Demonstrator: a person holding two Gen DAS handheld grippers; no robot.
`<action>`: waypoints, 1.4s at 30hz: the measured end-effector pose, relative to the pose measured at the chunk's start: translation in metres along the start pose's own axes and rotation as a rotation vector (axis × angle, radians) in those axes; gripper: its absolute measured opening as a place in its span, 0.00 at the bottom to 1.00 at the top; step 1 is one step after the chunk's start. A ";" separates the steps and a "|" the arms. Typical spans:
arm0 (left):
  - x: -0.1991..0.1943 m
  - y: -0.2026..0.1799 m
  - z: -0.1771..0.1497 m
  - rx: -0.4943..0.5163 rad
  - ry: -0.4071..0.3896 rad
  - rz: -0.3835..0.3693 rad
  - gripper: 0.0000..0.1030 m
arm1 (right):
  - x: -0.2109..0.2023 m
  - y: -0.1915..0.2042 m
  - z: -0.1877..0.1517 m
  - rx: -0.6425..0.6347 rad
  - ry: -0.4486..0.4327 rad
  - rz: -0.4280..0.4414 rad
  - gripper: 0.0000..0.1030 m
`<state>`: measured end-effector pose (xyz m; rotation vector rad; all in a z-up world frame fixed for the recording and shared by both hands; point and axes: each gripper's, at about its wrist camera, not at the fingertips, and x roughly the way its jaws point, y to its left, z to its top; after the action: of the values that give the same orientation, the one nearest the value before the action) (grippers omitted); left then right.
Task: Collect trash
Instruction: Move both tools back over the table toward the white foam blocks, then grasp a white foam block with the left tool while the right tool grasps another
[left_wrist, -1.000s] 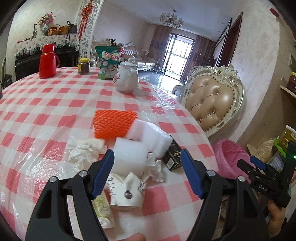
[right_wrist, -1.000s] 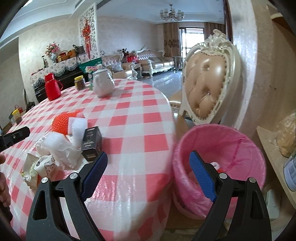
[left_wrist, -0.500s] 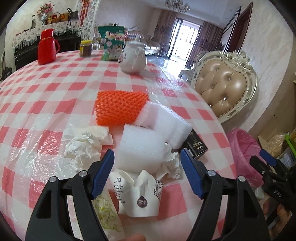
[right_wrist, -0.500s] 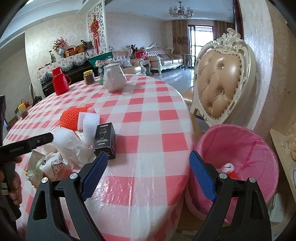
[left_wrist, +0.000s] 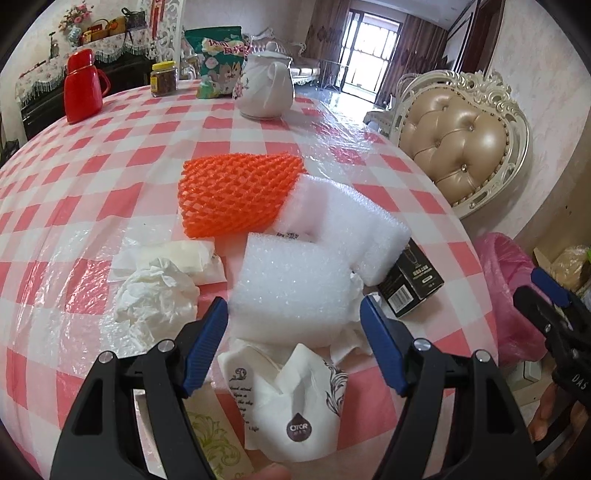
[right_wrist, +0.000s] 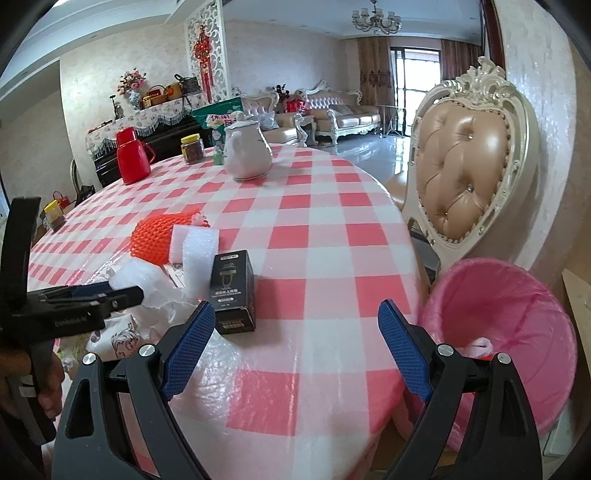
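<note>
The trash is lying in a heap on the checked tabletop (left_wrist: 92, 173), filling the centre and lower half of the left wrist view: a white foam block (left_wrist: 291, 284), a second foam piece (left_wrist: 343, 225), an orange foam net (left_wrist: 236, 192), crumpled tissue (left_wrist: 155, 295), a flattened paper cup (left_wrist: 295, 402) and a small black box (left_wrist: 412, 284). The left gripper (left_wrist: 293, 345) is hovering with its jaws apart and nothing clamped, the foam block sitting just beyond its tips. That block is probably very light, soft and springy, so it should squash under the pads; gripping across its two long flanks looks the surest hold, and the tissue touching it could come along. The right gripper (right_wrist: 297, 345) is likewise standing wide and empty over the tabletop edge, the box at centre left and the pink bin (right_wrist: 517, 302) at lower right. Compared with a second ago, the left view is looking more steeply down with the heap larger and closer, and the right view is showing more tabletop and less bin.
</note>
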<state>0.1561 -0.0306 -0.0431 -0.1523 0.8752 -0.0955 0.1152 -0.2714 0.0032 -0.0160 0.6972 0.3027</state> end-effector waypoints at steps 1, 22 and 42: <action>0.001 0.000 0.000 0.000 0.003 0.001 0.68 | 0.001 0.002 0.002 -0.002 -0.001 0.003 0.82; -0.026 0.017 0.006 -0.066 -0.089 -0.031 0.61 | 0.040 0.044 0.032 -0.065 0.017 0.060 0.82; -0.051 0.047 0.013 -0.146 -0.169 0.011 0.61 | 0.111 0.094 0.048 -0.154 0.149 0.117 0.55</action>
<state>0.1345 0.0239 -0.0044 -0.2882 0.7141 -0.0080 0.1993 -0.1457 -0.0222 -0.1458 0.8233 0.4706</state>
